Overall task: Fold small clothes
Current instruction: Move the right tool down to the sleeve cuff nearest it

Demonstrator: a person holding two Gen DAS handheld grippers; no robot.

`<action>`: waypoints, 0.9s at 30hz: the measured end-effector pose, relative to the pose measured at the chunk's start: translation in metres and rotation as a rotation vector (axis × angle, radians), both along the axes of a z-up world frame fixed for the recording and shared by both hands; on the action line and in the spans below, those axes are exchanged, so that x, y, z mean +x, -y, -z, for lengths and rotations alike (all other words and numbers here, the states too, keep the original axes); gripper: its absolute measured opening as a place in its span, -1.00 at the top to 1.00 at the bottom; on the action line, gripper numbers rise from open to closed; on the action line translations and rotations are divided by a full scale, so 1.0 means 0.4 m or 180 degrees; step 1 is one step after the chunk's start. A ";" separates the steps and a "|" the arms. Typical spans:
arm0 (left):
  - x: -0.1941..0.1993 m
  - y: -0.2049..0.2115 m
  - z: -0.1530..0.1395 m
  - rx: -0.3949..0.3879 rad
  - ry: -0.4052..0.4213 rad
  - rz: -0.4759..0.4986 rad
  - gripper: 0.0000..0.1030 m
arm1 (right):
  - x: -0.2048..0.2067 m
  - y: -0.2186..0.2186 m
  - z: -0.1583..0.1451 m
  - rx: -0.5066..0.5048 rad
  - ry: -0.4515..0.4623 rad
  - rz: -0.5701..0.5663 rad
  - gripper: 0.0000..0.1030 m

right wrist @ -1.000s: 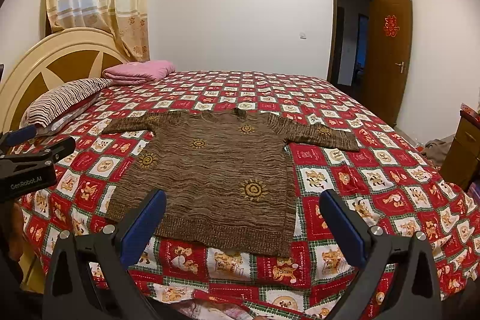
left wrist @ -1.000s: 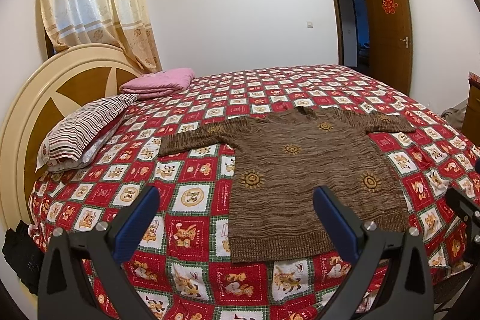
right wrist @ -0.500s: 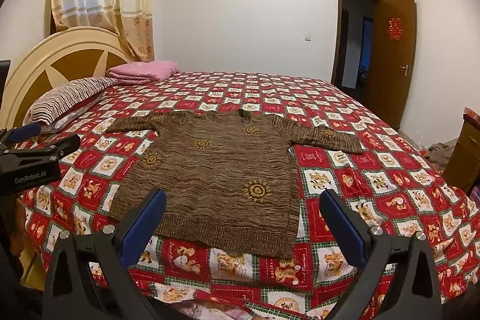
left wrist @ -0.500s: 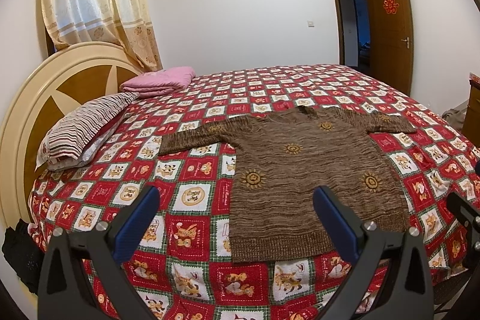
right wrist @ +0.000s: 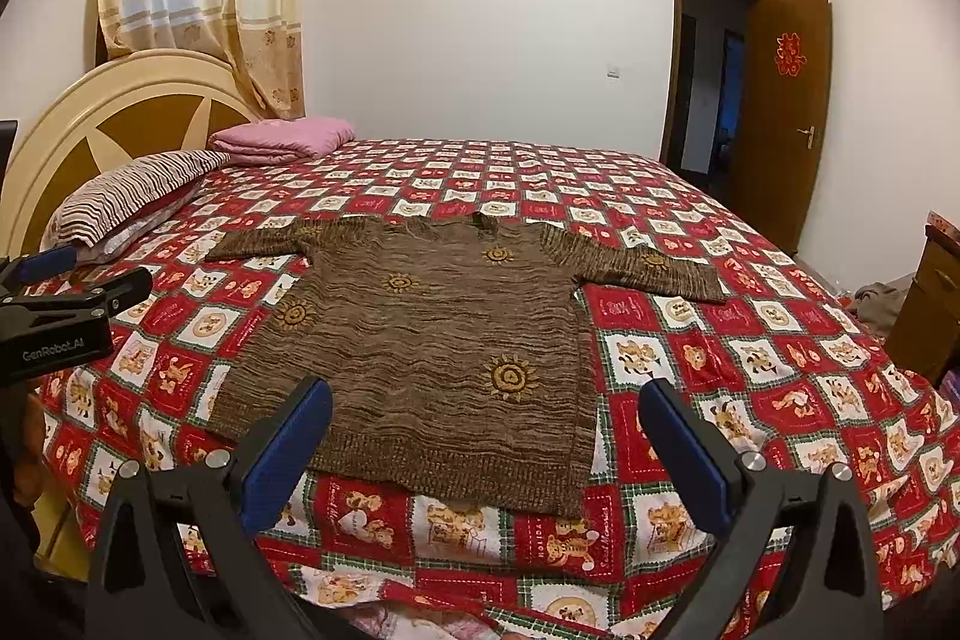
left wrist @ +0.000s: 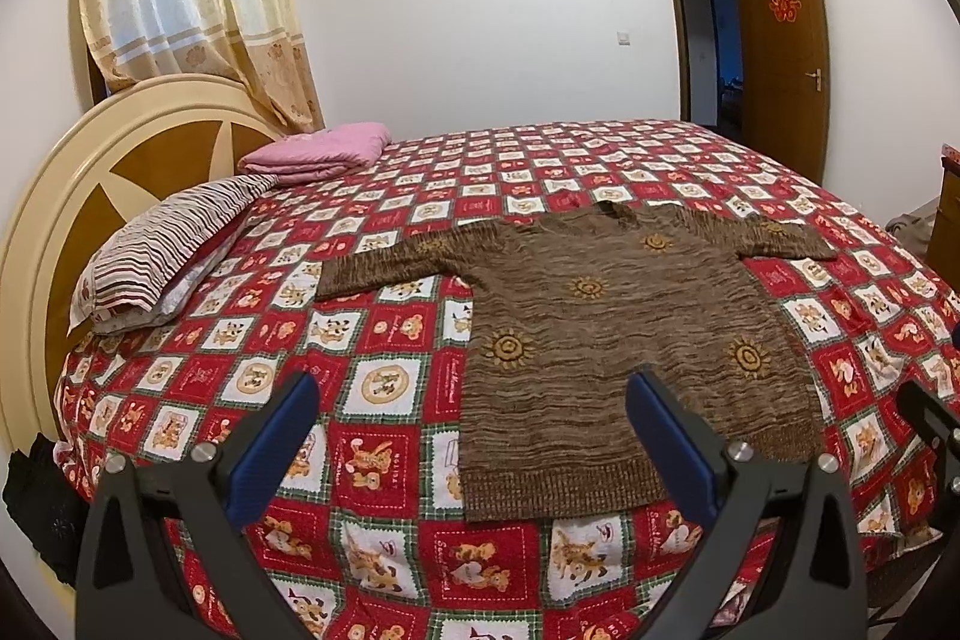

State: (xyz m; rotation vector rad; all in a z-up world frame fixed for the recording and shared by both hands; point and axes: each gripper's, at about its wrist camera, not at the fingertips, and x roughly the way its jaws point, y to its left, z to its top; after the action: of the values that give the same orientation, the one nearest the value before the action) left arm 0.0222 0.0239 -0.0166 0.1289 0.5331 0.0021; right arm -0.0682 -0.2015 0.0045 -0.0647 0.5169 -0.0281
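A bedroom, with a bed under a red checked quilt. The brown sweater lies flat, sleeves out, ahead of both sets of spread, empty fingers: left gripper, right gripper. Pinching the loose knit together with the quilt beneath would likely drag both and wrinkle the fold.
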 end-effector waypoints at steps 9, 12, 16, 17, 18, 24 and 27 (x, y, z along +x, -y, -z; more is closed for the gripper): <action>0.069 -0.009 0.030 -0.0074 -0.0166 0.0010 -1.00 | 0.055 0.010 0.043 -0.0029 -0.0046 -0.0153 -0.98; 0.104 -0.003 0.040 -0.0034 -0.0206 0.0005 -1.00 | 0.103 0.018 0.063 -0.0205 -0.0117 -0.0084 -0.98; 0.163 0.010 0.050 0.0064 -0.0254 -0.0012 -1.00 | 0.174 0.058 0.085 -0.0176 -0.0224 0.0033 -0.98; 0.179 0.013 0.052 0.0086 -0.0260 -0.0014 -1.00 | 0.191 0.068 0.088 -0.0166 -0.0235 0.0059 -0.98; 0.196 0.018 0.054 0.0106 -0.0271 -0.0014 -1.00 | 0.207 0.076 0.092 -0.0174 -0.0243 0.0089 -0.98; 0.298 0.045 0.072 0.0168 -0.0348 0.0018 -1.00 | 0.309 0.144 0.118 -0.0179 -0.0322 0.0291 -0.98; 0.349 0.060 0.085 0.0171 -0.0363 0.0031 -1.00 | 0.376 0.186 0.147 -0.0186 -0.0455 0.0369 -0.98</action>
State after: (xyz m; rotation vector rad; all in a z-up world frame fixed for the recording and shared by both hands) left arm 0.1619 0.0001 -0.0505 0.1847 0.6466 -0.0003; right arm 0.0821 -0.2758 -0.0543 -0.0942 0.6623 -0.1528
